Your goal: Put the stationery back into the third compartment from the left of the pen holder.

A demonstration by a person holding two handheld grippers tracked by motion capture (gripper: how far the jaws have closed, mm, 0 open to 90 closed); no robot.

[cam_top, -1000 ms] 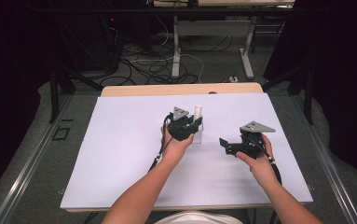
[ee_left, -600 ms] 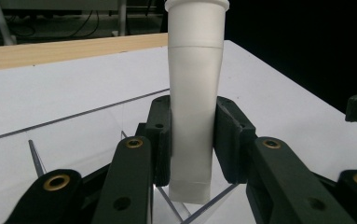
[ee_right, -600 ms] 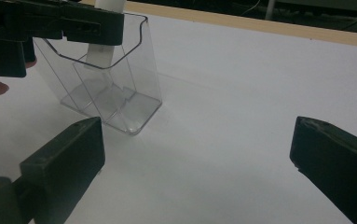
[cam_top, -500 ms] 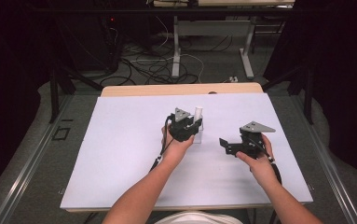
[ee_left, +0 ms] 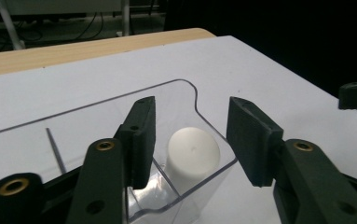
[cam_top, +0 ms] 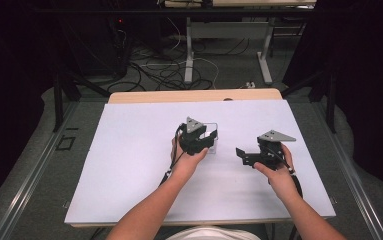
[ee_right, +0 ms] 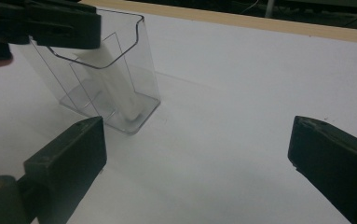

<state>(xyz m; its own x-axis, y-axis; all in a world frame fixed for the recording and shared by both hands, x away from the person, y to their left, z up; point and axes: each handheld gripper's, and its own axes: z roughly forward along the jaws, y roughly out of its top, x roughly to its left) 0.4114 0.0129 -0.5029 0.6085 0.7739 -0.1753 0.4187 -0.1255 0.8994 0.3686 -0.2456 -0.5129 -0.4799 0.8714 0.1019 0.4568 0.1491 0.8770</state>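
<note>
While my left gripper [ee_left: 190, 135] gapes over the clear holder's [ee_left: 204, 123] white cylinder [ee_left: 192, 151] at centre frame, my right gripper [ee_right: 197, 161] spreads wide.

Holder [ee_left: 199, 107]: clear, glossy hard plastic, smooth walls with bright edge reflections. Cylinder [ee_left: 193, 156] inside it: white, matt, smooth, material not determinable. Left gripper [ee_left: 190, 135]: matt black plastic, jaw pads finely textured, brass-coloured metal inserts at the screw holes. Right gripper [ee_right: 197, 154]: same matt black finish, pads slightly rough. Grey plate [cam_top: 276, 135] atop the right gripper: flat, dull sheen. Desk [cam_top: 129, 165]: matt white smooth covering; bare pale wood showed at the far edge.
</note>
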